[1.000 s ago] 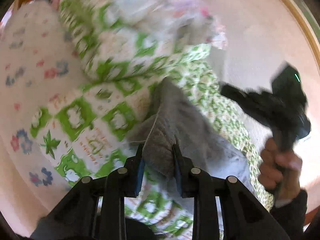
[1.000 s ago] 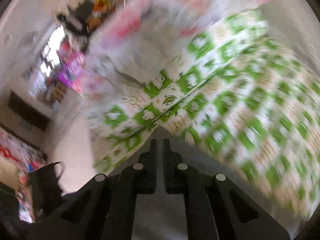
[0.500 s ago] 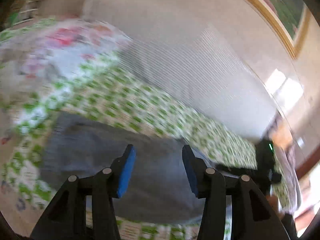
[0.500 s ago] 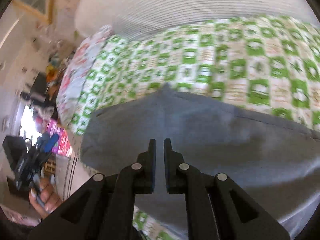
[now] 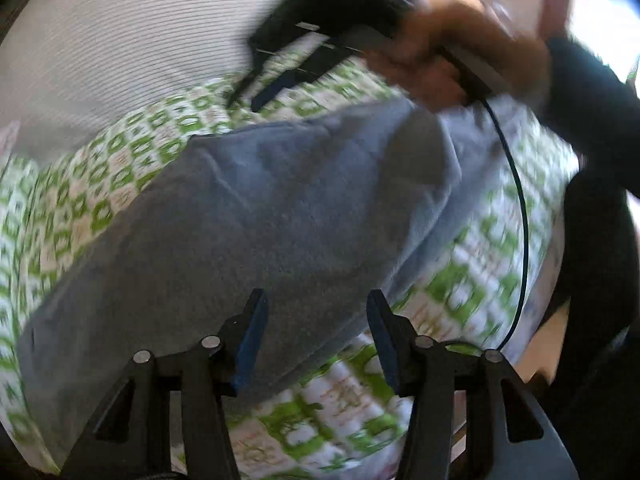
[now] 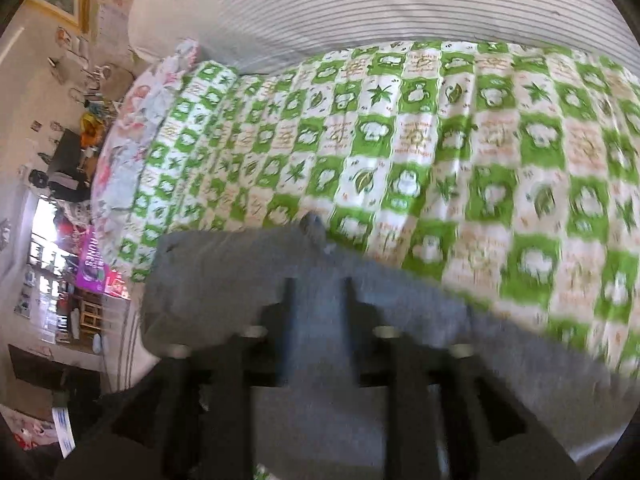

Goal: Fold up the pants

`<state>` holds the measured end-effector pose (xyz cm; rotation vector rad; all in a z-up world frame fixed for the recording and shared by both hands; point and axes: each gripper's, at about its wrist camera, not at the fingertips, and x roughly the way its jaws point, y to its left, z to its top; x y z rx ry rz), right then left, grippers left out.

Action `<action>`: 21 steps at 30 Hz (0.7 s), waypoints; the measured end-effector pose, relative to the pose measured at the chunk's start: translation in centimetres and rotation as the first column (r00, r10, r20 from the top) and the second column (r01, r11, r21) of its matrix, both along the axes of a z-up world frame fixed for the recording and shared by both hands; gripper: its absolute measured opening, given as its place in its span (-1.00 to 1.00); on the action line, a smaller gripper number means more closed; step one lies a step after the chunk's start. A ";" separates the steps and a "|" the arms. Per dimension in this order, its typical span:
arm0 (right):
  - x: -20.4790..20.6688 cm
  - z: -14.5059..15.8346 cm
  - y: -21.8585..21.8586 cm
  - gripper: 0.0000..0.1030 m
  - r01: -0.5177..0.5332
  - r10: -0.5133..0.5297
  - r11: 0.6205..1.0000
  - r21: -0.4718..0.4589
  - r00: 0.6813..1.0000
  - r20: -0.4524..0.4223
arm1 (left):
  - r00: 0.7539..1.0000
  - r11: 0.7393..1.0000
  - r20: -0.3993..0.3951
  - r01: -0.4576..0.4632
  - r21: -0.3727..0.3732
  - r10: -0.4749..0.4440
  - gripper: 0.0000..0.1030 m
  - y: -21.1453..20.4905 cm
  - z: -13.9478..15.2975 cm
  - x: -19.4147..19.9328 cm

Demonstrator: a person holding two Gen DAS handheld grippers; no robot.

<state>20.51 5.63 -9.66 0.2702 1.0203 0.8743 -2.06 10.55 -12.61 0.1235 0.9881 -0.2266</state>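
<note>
Grey pants (image 5: 256,216) lie spread on a green-and-white checked bedsheet (image 5: 120,168). My left gripper (image 5: 316,332) hovers over their near edge; its jaws are opening, blue pads apart, and nothing is pinched between them. In the same view the right gripper (image 5: 256,92) is held by a hand (image 5: 452,56) above the far end of the pants, its fingers apart. In the right wrist view the right gripper (image 6: 318,300) is blurred over the grey pants (image 6: 224,276); its jaws are opening and the cloth lies below them, not clamped.
A white ribbed headboard cushion (image 6: 400,0) borders the far side of the checked bedsheet (image 6: 440,140). A floral pillow (image 6: 132,128) lies at one end. Cluttered shelves and a doorway (image 6: 60,260) show beyond the bed. A dark sleeve (image 5: 592,128) and a black cable (image 5: 520,208) cross the left wrist view.
Both grippers let go of the pants and their fingers spread apart. The pants now lie flat on the sheet. The left view swung round, so the hand with the right gripper is now close.
</note>
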 end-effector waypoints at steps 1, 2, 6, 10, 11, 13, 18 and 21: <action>0.6 0.1 0.7 0.04 -0.004 0.004 1.000 -0.002 1.000 0.006 | 1.000 1.000 -0.003 0.021 0.016 -0.021 0.08 -0.2 -0.4 0.3; 1.0 0.2 1.2 0.07 -0.012 0.012 1.000 -0.002 1.000 0.006 | 0.999 0.999 -0.009 0.039 0.037 -0.038 0.08 -0.3 -0.9 0.4; 2.8 -0.4 4.8 0.06 -0.067 0.067 0.996 -0.056 0.998 -0.013 | 0.997 0.994 -0.063 0.058 0.091 -0.052 0.08 -0.2 -3.1 0.7; 3.8 -2.3 7.8 -0.33 -0.094 0.090 0.983 -0.159 0.995 -0.030 | 0.992 0.997 -0.113 0.056 0.051 -0.050 -0.21 0.4 -4.2 0.5; 3.8 -2.6 8.2 -0.72 -0.108 0.104 0.981 -0.161 0.994 -0.034 | 0.991 0.998 -0.122 0.061 0.035 -0.056 -0.33 0.7 -4.2 0.5; 3.5 -1.9 8.2 -0.75 -0.103 0.104 0.983 -0.152 0.995 -0.002 | 0.989 0.998 -0.134 0.068 0.007 -0.066 -0.64 1.2 -3.7 0.2; 4.7 -2.8 7.6 -0.77 -0.044 0.043 0.995 -0.093 0.999 -0.012 | 0.983 0.995 -0.174 0.041 -0.086 -0.056 -0.72 2.7 -4.4 0.3; 5.5 -4.8 7.7 -0.73 -0.021 0.016 0.998 -0.054 0.996 -0.085 | 0.982 0.992 -0.185 0.018 -0.125 -0.041 -0.72 3.5 -4.5 0.4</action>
